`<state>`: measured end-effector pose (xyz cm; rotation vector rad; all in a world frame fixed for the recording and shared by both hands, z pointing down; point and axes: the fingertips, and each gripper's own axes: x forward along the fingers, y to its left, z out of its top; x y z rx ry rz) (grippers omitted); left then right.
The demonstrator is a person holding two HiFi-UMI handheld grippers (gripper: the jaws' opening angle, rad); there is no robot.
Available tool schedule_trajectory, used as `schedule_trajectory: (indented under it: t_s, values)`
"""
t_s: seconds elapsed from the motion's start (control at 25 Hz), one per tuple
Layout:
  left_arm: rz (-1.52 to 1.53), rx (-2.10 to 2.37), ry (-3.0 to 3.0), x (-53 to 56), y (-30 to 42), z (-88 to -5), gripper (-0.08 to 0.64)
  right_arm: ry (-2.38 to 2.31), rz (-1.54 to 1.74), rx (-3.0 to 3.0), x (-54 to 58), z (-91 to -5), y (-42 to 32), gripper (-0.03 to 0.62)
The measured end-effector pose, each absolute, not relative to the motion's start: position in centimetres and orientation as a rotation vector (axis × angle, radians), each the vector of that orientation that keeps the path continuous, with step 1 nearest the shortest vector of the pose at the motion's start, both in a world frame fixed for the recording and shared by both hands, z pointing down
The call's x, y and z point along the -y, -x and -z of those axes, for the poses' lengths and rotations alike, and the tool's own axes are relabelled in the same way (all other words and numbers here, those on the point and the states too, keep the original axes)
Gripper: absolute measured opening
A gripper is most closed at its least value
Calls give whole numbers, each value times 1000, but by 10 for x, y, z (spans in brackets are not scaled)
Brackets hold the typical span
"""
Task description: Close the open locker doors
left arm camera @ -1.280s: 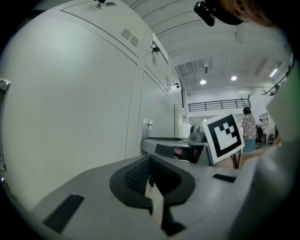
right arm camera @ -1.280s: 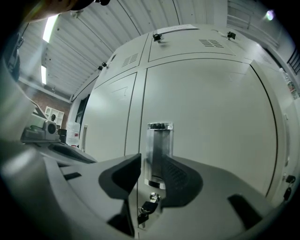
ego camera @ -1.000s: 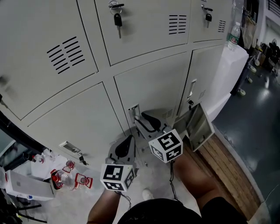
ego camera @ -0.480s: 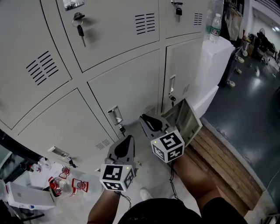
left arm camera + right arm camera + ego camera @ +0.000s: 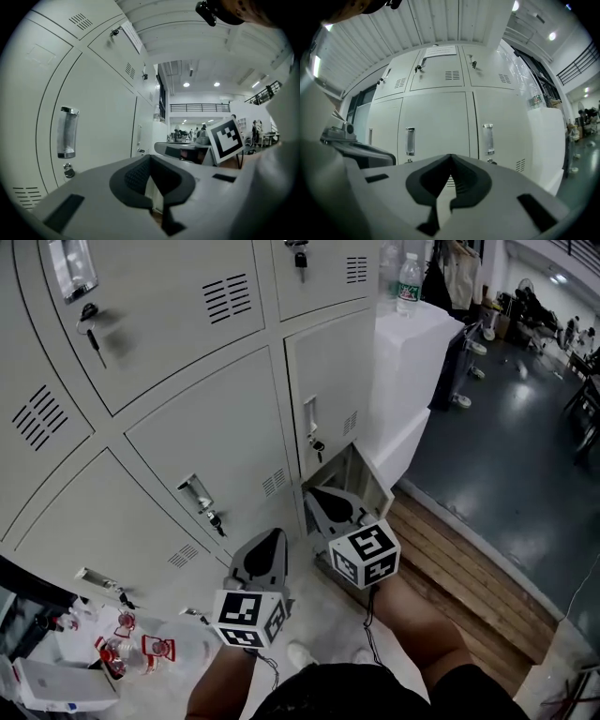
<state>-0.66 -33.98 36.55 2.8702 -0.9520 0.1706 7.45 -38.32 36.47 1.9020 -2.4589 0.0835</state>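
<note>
Grey locker doors (image 5: 211, 427) fill the wall in the head view. At the bottom row's right end one small door (image 5: 367, 486) stands ajar, swung out from its compartment. My right gripper (image 5: 317, 491) points level at the lockers, with its tip just left of that door and not touching it. Its jaws have just closed with nothing between them, and in the right gripper view the right gripper (image 5: 451, 155) faces closed doors. My left gripper (image 5: 275, 536) is lower left, also shut and empty. In its own view the left gripper (image 5: 151, 157) sits beside a closed door handle (image 5: 67, 131).
A white cabinet (image 5: 417, 343) with a bottle (image 5: 409, 282) on top stands right of the lockers. A wooden platform (image 5: 459, 559) runs along the base. Plastic bottles (image 5: 122, 648) lie on the floor at lower left. A key (image 5: 91, 324) hangs in an upper door.
Both grippers have moved right along the locker row. The ajar bottom door, earlier off to the right of the right gripper, is now just beyond its tip.
</note>
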Motion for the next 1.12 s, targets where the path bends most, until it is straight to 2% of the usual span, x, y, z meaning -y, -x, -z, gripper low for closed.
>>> schedule_trajectory:
  t_s: [0.56, 1.12]
  values:
    - [-173, 860, -2883, 283, -68, -373, 2, -2003, -131, 2339, 303, -384, -165, 2]
    - [-158, 876, -2851, 230, -115, -405, 2, -1972, -127, 2279, 239, -421, -216, 2]
